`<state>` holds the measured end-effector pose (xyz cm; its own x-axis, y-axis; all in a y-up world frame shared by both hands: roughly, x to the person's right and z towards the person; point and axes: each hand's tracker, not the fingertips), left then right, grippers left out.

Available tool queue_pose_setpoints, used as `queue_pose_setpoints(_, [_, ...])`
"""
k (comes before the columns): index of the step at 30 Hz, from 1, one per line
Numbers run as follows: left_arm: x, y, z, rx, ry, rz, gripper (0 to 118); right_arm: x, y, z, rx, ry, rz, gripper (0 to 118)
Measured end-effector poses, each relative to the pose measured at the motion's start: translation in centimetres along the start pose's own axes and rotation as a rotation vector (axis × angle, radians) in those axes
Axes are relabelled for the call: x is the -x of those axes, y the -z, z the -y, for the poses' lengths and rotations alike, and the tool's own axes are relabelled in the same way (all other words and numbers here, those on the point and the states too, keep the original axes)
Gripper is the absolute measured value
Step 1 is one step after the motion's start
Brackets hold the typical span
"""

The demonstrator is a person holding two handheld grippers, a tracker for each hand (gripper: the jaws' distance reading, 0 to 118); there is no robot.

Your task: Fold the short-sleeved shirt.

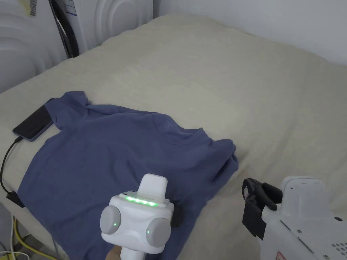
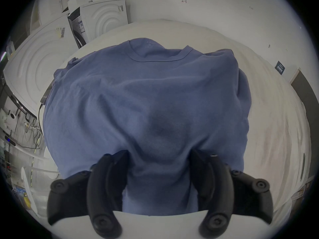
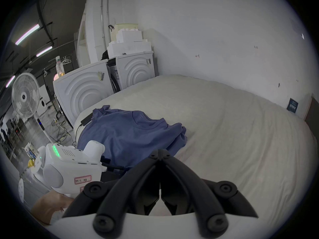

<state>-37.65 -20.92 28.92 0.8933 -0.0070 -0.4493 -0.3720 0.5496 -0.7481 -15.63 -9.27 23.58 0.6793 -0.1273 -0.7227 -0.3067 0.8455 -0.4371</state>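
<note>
A blue short-sleeved shirt [image 1: 111, 152] lies face up on a beige bed [image 1: 237, 84], collar [image 1: 169, 130] pointing away from me. Its right sleeve [image 1: 227, 159] is bunched and folded inward; its left sleeve [image 1: 71, 101] lies spread. My left gripper [image 1: 149, 203] hovers low over the shirt's lower part. In the left gripper view it is open [image 2: 159, 153], jaws wide apart, with the blue fabric [image 2: 146, 96] bulging between them. My right gripper [image 1: 257, 199] hangs over bare bed just right of the shirt, shut [image 3: 159, 154] on nothing.
A dark phone [image 1: 34, 123] with a cable lies at the bed's left edge, partly under the left sleeve. White appliances [image 1: 27, 44] stand against the bed's far left. A standing fan [image 3: 25, 96] and cables are on the floor beyond.
</note>
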Motion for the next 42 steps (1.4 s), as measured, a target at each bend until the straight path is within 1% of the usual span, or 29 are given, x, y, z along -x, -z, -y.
queue_pose_setpoints(1, [0.0, 0.0, -0.2, 0.000, 0.005, 0.002, 58, -0.1, -0.1, 0.0, -0.001, 0.013, -0.005, 2])
queue_pose_setpoints(2, [0.2, -0.2, -0.1, -0.006, 0.002, -0.001, 44, -0.2, -0.2, 0.0, 0.000, 0.019, -0.009, 2])
queue_pose_setpoints(3, [0.4, -0.5, 0.0, -0.011, 0.003, -0.020, 17, -0.2, -0.3, 0.0, -0.004, 0.016, 0.000, 2])
queue_pose_setpoints(4, [0.8, -0.8, -0.1, -0.022, -0.005, -0.037, 2, -0.1, -0.5, 0.0, -0.008, 0.010, 0.014, 2])
queue_pose_setpoints(5, [1.5, -0.9, -0.2, -0.032, -0.037, -0.098, 2, -0.1, -0.6, -0.1, -0.006, 0.006, 0.014, 2])
queue_pose_setpoints(6, [2.1, -0.8, -0.2, -0.001, -0.098, 0.026, 2, -0.2, -0.7, -0.1, -0.006, 0.004, 0.013, 2])
queue_pose_setpoints(7, [2.3, -0.7, -0.3, -0.008, -0.102, 0.024, 2, -0.2, -0.9, -0.1, -0.008, 0.004, 0.014, 2])
queue_pose_setpoints(9, [2.3, -0.8, -0.6, -0.002, -0.067, 0.022, 2, -0.4, -1.2, -0.2, -0.007, 0.007, 0.017, 2])
queue_pose_setpoints(14, [2.5, -1.0, -0.9, 0.008, -0.083, 0.037, 2, -0.9, -2.4, -0.3, -0.022, 0.009, 0.041, 2])
queue_pose_setpoints(17, [2.7, -2.5, -1.6, -0.012, -0.097, 0.042, 2, -1.4, -3.6, -0.6, -0.037, 0.001, 0.064, 2])
queue_pose_setpoints(20, [3.5, -5.6, -2.9, -0.064, -0.148, 0.067, 2, -2.4, -5.4, -1.0, -0.075, 0.023, 0.082, 2])
queue_pose_setpoints(21, [3.5, -6.9, -3.4, -0.071, -0.140, 0.046, 2, -2.7, -6.0, -1.2, -0.088, 0.030, 0.089, 2])
queue_pose_setpoints(22, [3.2, -8.1, -3.9, -0.107, -0.086, 0.041, 2, -2.9, -6.6, -1.3, -0.099, 0.032, 0.098, 2])
queue_pose_setpoints(23, [2.7, -9.4, -4.5, -0.145, -0.032, 0.003, 2, -3.2, -7.3, -1.4, -0.108, 0.032, 0.115, 2])
queue_pose_setpoints(24, [2.4, -10.7, -5.2, -0.162, -0.031, -0.023, 2, -3.5, -8.2, -1.4, -0.121, 0.025, 0.138, 2])
queue_pose_setpoints(26, [2.0, -12.9, -6.1, -0.217, -0.049, 0.037, 2, -4.0, -9.8, -1.3, -0.139, 0.006, 0.178, 2])
queue_pose_setpoints(27, [1.8, -13.9, -6.6, -0.242, -0.071, 0.086, 2, -4.3, -10.7, -1.3, -0.150, 0.010, 0.191, 2])
queue_pose_setpoints(29, [0.6, -16.3, -7.4, -0.296, -0.058, 0.149, 2, -5.3, -12.6, -1.2, -0.175, 0.037, 0.203, 2])
queue_pose_setpoints(31, [-1.4, -18.4, -8.4, -0.335, -0.007, 0.185, 2, -6.4, -14.4, -1.0, -0.201, 0.064, 0.228, 2])
queue_pose_setpoints(34, [-5.0, -21.4, -9.7, -0.407, 0.078, 0.242, 2, -7.7, -17.4, -0.6, -0.229, 0.065, 0.306, 2])
queue_pose_setpoints(36, [-7.9, -23.4, -10.7, -0.457, 0.118, 0.323, 2, -8.6, -19.6, -0.1, -0.243, 0.064, 0.358, 2])
queue_pose_setpoints(38, [-10.7, -24.7, -11.7, -0.475, 0.149, 0.420, 2, -9.7, -21.7, 0.4, -0.248, 0.081, 0.382, 2])
queue_pose_setpoints(42, [-17.9, -27.4, -12.2, -0.535, 0.280, 0.568, 2, -11.8, -25.4, 1.4, -0.264, 0.106, 0.479, 2])
